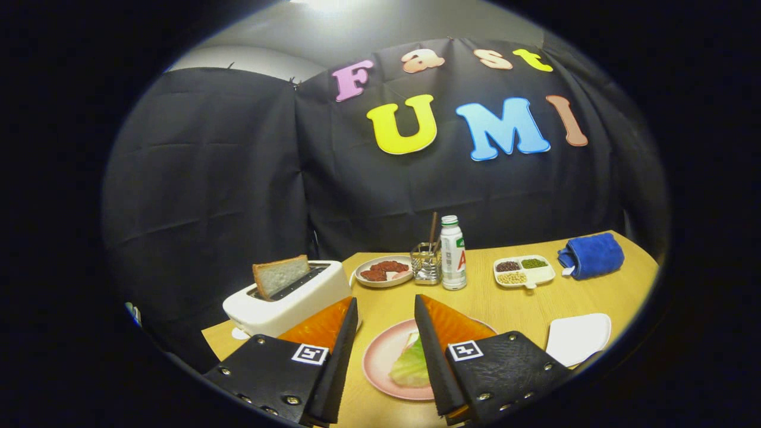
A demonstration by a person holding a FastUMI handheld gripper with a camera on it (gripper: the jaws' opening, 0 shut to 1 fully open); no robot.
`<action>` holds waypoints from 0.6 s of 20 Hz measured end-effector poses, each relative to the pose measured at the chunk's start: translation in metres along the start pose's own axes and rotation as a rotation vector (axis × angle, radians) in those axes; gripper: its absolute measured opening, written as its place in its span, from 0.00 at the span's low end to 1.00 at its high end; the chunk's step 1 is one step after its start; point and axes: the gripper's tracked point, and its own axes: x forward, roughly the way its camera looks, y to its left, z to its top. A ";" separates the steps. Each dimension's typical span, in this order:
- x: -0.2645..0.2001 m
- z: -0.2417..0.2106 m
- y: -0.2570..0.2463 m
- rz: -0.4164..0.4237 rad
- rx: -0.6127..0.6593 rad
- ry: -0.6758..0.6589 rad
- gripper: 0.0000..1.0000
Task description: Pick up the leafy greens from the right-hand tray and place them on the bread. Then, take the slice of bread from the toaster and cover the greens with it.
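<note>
Greens lying on the pink plate, toast standing in the toaster.

The greens (410, 365) are resting on the plate (380, 356) between the wide, empty fingers (386, 312); bread beneath is hidden. The slice (280, 274) is sticking up from the toaster (297, 300), its long edge following the slot, so covering seems left.

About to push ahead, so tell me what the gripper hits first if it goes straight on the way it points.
The gripper is open, with bare table between its fingers. Straight ahead, the first things look to be the metal utensil holder and the bottle beside it, though depth is hard to judge. The pink plate lies lower, under the fingers.
</note>
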 end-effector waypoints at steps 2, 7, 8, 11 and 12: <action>0.003 0.004 0.030 -0.012 -0.012 -0.018 0.59; 0.020 0.007 0.111 0.024 -0.071 -0.053 0.59; 0.025 0.003 0.123 0.025 -0.069 -0.050 0.59; 0.041 -0.004 0.147 0.009 -0.059 -0.023 0.59; 0.049 -0.004 0.150 -0.008 -0.069 -0.023 0.59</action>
